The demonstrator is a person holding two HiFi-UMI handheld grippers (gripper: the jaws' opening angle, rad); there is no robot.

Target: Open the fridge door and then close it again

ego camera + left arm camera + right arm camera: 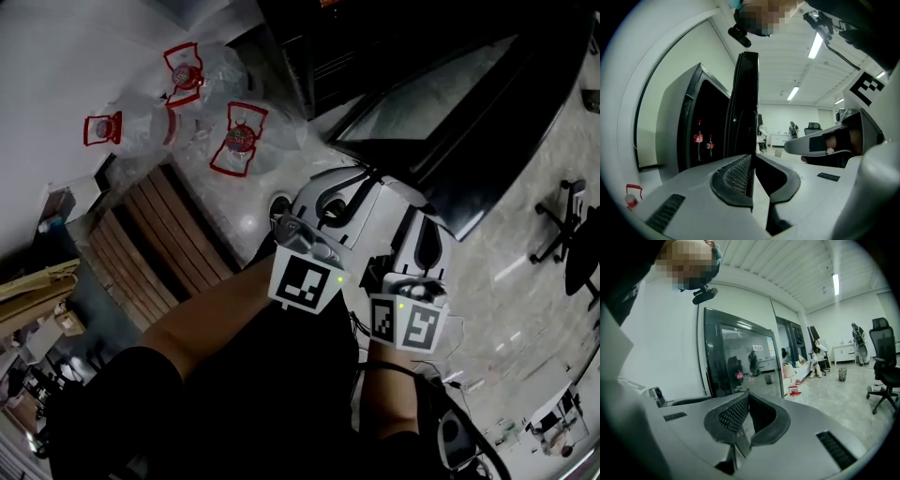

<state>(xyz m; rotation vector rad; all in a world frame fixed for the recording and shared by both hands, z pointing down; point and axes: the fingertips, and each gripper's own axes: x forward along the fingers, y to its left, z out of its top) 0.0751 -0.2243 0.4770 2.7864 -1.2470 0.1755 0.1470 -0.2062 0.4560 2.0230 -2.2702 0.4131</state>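
The black glass fridge door (450, 103) stands open. In the left gripper view I see it edge-on (746, 103), swung away from the fridge cabinet (675, 126), where red-labelled bottles (698, 138) stand inside. My left gripper (752, 158) is shut, and its tips point at the door's edge. I cannot tell whether they touch it. My right gripper (749, 397) is shut on nothing and faces the door's glass front (740, 357). From the head view, the left gripper (367, 180) and the right gripper (420, 211) sit side by side just below the door.
Shrink-wrapped packs of red-labelled bottles (234, 141) lie on the floor beside a wooden pallet (159, 244). An office chair (562, 234) stands to the right and shows again as a black chair (883, 357). People and a small bin (842, 374) are far back.
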